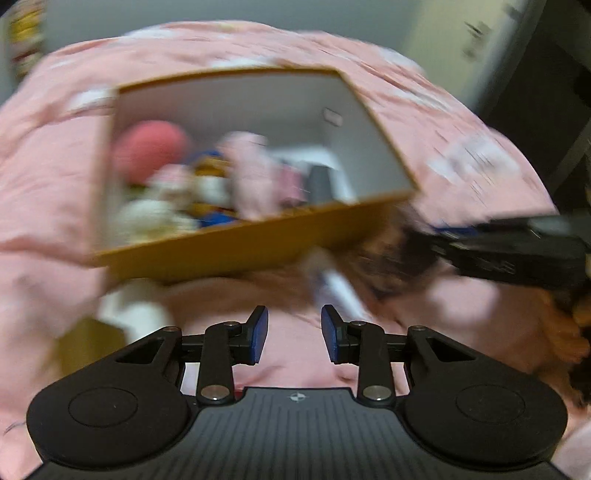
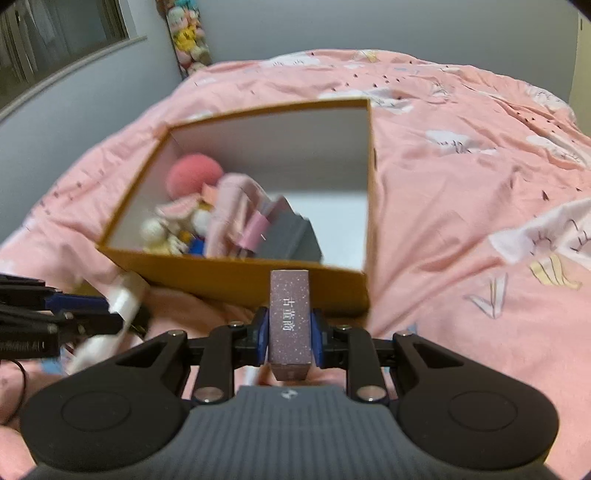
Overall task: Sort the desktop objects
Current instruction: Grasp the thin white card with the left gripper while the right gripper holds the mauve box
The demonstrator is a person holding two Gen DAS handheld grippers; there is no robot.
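An orange cardboard box with white inner walls lies open on the pink bedspread. It holds a pink round plush, small plush toys, pink cloth and a grey box. My right gripper is shut on a small mauve speckled carton with white characters, held just before the box's near wall. My left gripper is open, with only bedding between its blue pads. A white tube lies blurred just beyond its right fingertip. The right wrist view shows the left gripper at the left edge, next to that white tube.
The pink bedspread with white cloud prints covers everything around the box. A white and tan object lies blurred at the box's near left corner. A window and a hanging strip of plush toys are on the far wall.
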